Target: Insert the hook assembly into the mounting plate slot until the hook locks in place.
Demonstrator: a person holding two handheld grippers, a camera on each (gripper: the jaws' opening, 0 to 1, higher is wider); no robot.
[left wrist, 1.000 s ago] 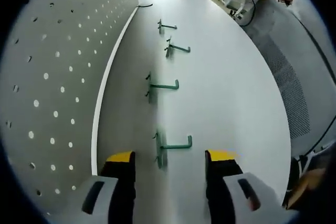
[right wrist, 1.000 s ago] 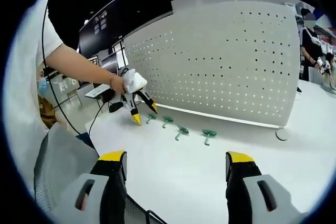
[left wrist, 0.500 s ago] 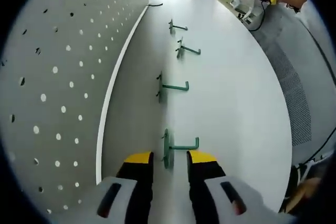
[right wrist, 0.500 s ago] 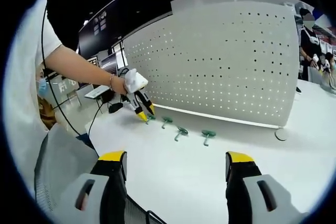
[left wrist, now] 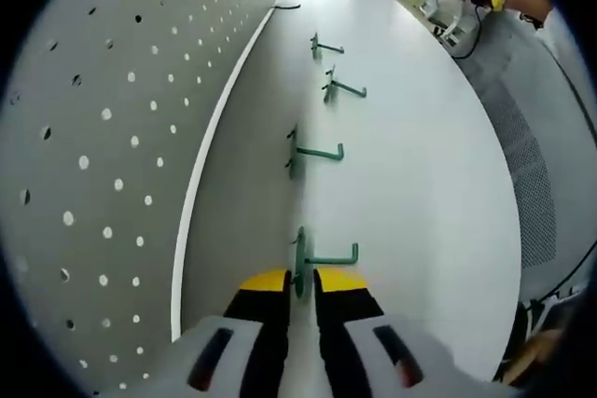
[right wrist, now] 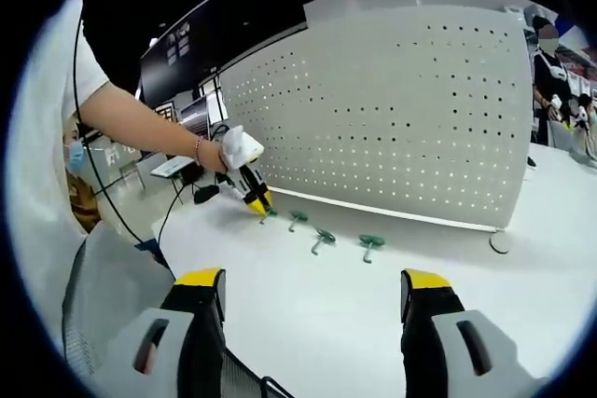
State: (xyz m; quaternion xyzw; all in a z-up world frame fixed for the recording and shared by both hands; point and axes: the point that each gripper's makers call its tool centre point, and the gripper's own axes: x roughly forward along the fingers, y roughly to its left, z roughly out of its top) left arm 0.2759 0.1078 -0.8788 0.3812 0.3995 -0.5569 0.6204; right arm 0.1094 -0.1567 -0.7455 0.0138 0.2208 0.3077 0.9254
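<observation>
In the left gripper view the left gripper [left wrist: 300,284] sits at the bottom centre of the frame, its yellow-tipped jaws drawn in close on either side of the flat base of the nearest green hook [left wrist: 303,263]. They look clamped on it, though whether the pads are pressing or merely just beside the plate is hard to say. The hook's base stands on edge on the white table [left wrist: 420,184], running up the frame in line with the jaws, and its bent arm sticks out to the right across the table, away from the pegboard [left wrist: 103,137] that fills the left side. Three more hooks [left wrist: 312,151] stand in a row further up the frame, each arm pointing the same way.

The relation that matters for the next move: the pegboard lies to the left of the held hook, and the hook's arm points away from it to the right. So I judge the base would have to be lifted and carried leftward, flat side to the holes.

In the right gripper view the right gripper [right wrist: 312,295] at the bottom has its jaws wide apart with nothing between them, well away from the row of hooks at mid-frame (so the left gripper, seen there at centre left on the end hook, is clearly the nearer one).
</observation>
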